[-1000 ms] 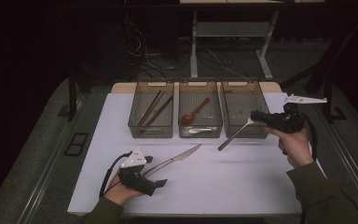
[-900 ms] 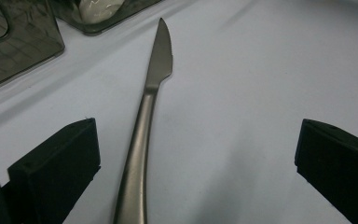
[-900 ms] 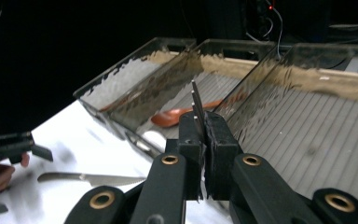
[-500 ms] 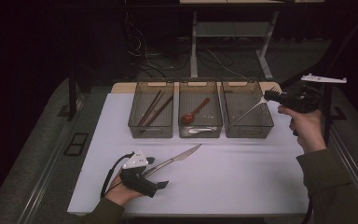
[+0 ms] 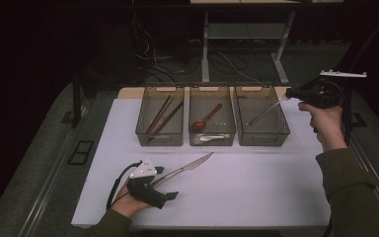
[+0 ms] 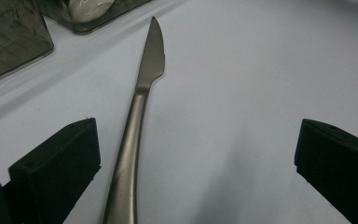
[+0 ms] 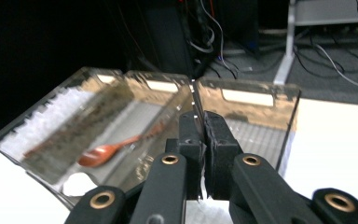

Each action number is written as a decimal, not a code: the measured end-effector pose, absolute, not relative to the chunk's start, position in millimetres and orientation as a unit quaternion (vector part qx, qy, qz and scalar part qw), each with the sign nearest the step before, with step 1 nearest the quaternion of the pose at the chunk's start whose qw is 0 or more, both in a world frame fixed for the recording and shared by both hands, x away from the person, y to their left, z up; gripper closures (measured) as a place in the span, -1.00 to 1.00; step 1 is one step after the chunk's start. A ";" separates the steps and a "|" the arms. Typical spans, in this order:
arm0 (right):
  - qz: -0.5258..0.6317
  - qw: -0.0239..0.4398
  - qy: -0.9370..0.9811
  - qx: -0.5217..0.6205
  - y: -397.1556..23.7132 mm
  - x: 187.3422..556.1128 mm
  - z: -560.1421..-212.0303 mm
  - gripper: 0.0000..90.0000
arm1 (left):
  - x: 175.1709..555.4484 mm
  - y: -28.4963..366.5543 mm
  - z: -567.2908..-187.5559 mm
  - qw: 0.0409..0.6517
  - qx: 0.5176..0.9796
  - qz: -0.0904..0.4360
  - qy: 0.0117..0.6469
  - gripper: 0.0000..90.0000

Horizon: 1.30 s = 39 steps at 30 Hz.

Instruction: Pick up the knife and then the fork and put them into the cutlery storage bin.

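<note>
Bins (image 5: 211, 138): three (one knife (image 5: 183, 170)).

table (image 5: 256, 197): white top, dark floor around | 3 clear bins (image 5: 212, 116) in a row at far side, touching | left bin: chopsticks (image 5: 164, 114) | middle bin: red spoon (image 5: 206, 117), white spoon (image 5: 213, 138) | cables (image 5: 168, 54) and desk legs (image 5: 281, 61) on floor behind

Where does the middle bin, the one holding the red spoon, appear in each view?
High view: middle bin, centre of the row of three.
Left gripper view: top edge, left of centre, beyond the knife tip.
Right gripper view: centre-left, behind the shut jaws.
Shared landmark: the red spoon inside it, in the high and right gripper views.
</note>
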State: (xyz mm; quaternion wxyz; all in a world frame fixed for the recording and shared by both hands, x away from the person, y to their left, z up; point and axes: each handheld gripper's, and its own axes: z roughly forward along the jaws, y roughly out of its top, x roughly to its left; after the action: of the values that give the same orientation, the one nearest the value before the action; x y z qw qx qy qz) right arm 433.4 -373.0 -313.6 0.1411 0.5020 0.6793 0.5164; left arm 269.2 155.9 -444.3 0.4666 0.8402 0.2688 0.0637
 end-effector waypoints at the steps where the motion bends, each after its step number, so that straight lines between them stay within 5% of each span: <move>1: 0.510 0.141 0.683 0.504 -372.0 436.1 -316.4 0.91 | 269.3 156.0 -444.3 0.467 0.840 0.063 0.268 -1.00; 24: 0.450 0.084 0.715 0.529 -359.7 467.3 -373.9 0.87 | 268.9 154.8 -444.1 0.464 0.843 0.056 0.267 -1.00; 28: 0.421 0.096 0.728 0.532 -358.8 470.0 -384.7 0.73 | 269.1 154.1 -445.2 0.462 0.844 0.053 0.267 -1.00; 33: 0.423 0.142 0.717 0.536 -363.1 466.9 -384.2 0.21 | 269.1 154.2 -445.4 0.462 0.844 0.054 0.267 -1.00; 39: 0.439 0.177 0.695 0.541 -376.4 460.5 -378.7 -0.05 | 269.4 153.6 -445.5 0.460 0.845 0.054 0.267 -1.00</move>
State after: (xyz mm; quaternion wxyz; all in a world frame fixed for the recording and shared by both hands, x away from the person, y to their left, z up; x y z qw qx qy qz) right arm 460.5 -376.4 -378.7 0.1772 0.5411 0.6954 0.4385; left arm 269.4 153.6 -445.5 0.4602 0.8452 0.2666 0.0536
